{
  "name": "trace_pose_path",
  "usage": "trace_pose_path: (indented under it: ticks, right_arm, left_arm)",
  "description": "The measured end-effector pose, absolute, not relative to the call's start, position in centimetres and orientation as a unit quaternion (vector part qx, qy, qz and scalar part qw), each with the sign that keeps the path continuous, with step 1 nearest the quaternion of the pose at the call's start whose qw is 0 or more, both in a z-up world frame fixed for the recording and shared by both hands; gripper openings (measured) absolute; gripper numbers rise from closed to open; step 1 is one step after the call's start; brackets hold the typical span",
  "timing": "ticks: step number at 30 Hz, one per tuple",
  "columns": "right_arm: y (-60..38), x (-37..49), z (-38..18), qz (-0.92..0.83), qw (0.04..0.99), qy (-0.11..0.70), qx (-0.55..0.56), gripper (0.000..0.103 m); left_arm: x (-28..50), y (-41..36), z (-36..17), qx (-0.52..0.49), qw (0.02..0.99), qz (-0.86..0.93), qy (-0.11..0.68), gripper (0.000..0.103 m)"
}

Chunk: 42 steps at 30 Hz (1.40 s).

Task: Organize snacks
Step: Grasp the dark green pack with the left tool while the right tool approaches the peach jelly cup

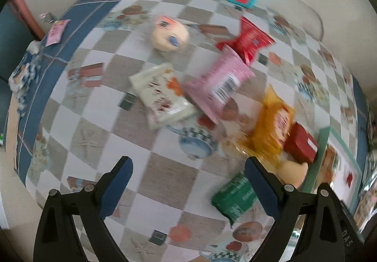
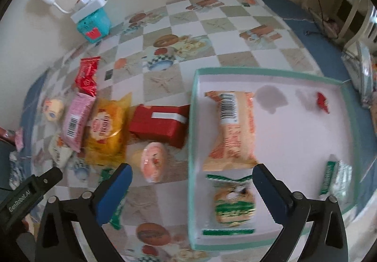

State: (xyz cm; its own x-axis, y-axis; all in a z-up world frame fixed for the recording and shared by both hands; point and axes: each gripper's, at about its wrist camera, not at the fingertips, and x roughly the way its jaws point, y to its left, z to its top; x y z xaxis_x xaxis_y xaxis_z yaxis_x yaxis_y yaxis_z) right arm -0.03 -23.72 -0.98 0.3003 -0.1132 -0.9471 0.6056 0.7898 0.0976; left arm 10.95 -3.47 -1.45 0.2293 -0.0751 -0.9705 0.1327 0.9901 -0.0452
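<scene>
Lying loose at the middle left of the right wrist view, the snacks [image 2: 103, 125] are overlapping, so grabbing one is risking dragging its neighbour. The tray [image 2: 192, 120] is sitting just beside them, holding what are probably four packets. Both the right tongs [image 2: 192, 182] and left tongs [image 1: 188, 175] are hanging spread and empty, above the table [image 1: 165, 179].
</scene>
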Motion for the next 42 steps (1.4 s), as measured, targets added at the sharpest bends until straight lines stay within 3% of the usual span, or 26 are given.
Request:
trace_pose_path:
  ticks: [17,18,23,31,42]
  right_arm:
    - [-25.9,-1.3,-2.9,-0.271,0.737,0.578,0.222,0.103]
    - [-25.9,-1.3,-3.0,-0.271,0.737,0.578,0.222,0.103]
    - [-26.0,-1.3,-3.0,-0.275,0.737,0.577,0.223,0.103]
    - [-25.5,-0.9,-3.0,-0.268,0.742,0.573,0.221,0.103]
    - [-20.2,2.4,-2.3,-0.193,0.799,0.547,0.160,0.103]
  left_arm:
    - [8.3,-11.3,-5.8,0.147,0.742,-0.132,0.640,0.096]
    - [8.2,-11.6,-6.0,0.151,0.741,-0.135,0.640,0.094]
    - [7.7,-12.7,-6.1,0.152,0.737,-0.151,0.641,0.051]
    - [8.6,-10.4,-4.9,0.109,0.750,-0.137,0.638,0.044]
    - [11.3,-3.5,-3.4,0.000,0.768,-0.070,0.637,0.042]
